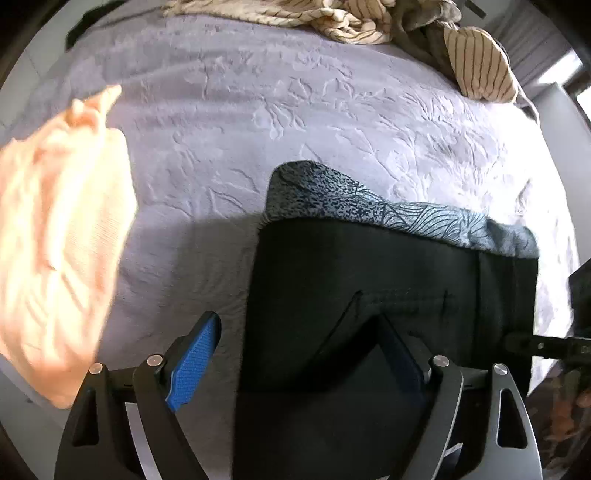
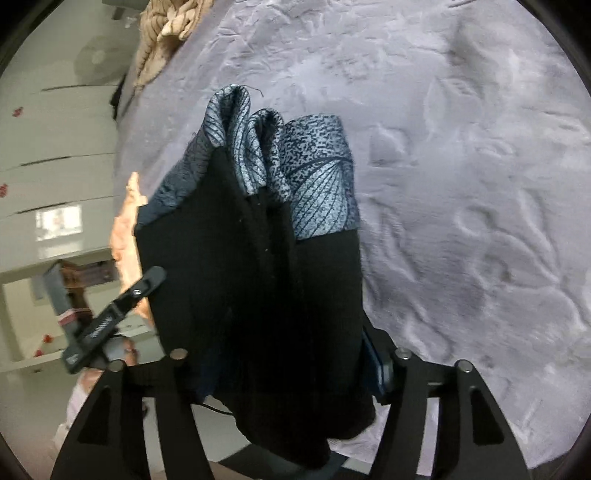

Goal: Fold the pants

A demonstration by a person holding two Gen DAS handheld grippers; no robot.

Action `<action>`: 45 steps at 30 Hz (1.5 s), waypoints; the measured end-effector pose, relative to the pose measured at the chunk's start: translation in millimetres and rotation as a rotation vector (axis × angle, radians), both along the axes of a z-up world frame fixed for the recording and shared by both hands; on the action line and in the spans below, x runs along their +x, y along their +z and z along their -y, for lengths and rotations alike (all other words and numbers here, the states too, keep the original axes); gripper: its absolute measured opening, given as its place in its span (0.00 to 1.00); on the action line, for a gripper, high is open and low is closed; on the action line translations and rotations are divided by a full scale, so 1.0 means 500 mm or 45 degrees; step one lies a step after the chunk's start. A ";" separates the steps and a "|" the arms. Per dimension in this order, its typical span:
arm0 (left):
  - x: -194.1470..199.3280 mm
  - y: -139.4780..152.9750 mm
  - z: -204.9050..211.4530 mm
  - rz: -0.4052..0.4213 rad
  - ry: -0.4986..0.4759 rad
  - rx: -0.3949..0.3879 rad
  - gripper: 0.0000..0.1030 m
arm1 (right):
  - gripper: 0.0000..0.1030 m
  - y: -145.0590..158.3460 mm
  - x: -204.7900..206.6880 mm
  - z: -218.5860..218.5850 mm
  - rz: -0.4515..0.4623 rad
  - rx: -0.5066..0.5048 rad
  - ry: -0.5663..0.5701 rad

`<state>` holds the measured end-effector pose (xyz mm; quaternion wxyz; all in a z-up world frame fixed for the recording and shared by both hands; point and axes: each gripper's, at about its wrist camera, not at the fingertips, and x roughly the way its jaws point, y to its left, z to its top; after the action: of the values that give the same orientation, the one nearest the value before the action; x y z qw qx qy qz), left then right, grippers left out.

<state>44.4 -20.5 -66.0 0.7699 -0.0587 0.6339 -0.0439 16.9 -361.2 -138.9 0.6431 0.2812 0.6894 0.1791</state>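
- Lavender embossed bedspread (image 1: 295, 122) covers the bed; striped cream garments (image 1: 354, 22) heaped at far edge, peach cloth (image 1: 62, 229) lying left in left wrist view.
- Black pants (image 1: 388, 295) w/ blue-grey leaf-print cuffs (image 1: 388, 214) sit folded on the bedspread, near edge, right of centre in left view.
- In left view the pants' long axis runs across the frame; printed cuff band lies along the far side, away from camera.
- In right wrist view the pants (image 2: 258, 277) stretch away from camera, cuffs (image 2: 314, 177) bunched at far end.
- Left gripper (image 1: 295, 362): jaws wide apart, one blue pad (image 1: 192, 365) clear over the bedspread, other over black fabric; not clamping.
- Right gripper (image 2: 280, 369): fabric drapes btwn jaws, left pad hidden; can't tell if gripping.
- No containers in view.
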 end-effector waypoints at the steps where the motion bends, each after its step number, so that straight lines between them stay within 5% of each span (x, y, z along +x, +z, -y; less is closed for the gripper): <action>1: -0.002 0.007 0.002 0.009 -0.006 0.028 0.84 | 0.68 0.010 0.001 -0.006 0.013 -0.044 0.026; 6: -0.016 0.058 -0.003 0.046 0.029 0.083 0.84 | 0.76 0.056 0.005 -0.032 0.051 -0.244 0.116; 14: -0.031 0.097 0.029 0.087 -0.008 0.123 0.84 | 0.80 0.142 -0.009 -0.073 0.183 -0.393 0.127; 17: -0.031 0.098 0.043 0.101 -0.061 0.089 1.00 | 0.84 0.153 -0.002 -0.094 0.214 -0.432 0.114; 24: -0.033 0.112 0.058 0.113 -0.141 0.086 1.00 | 1.00 0.174 -0.022 -0.119 0.271 -0.533 0.048; 45: -0.074 0.150 0.100 0.176 -0.068 0.201 1.00 | 1.00 0.208 -0.054 -0.120 0.323 -0.697 0.100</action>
<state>7.5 -70.6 8.9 0.8125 0.0224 0.5823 -0.0183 -10.0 -301.3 -35.1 0.7685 0.0461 0.6366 0.0450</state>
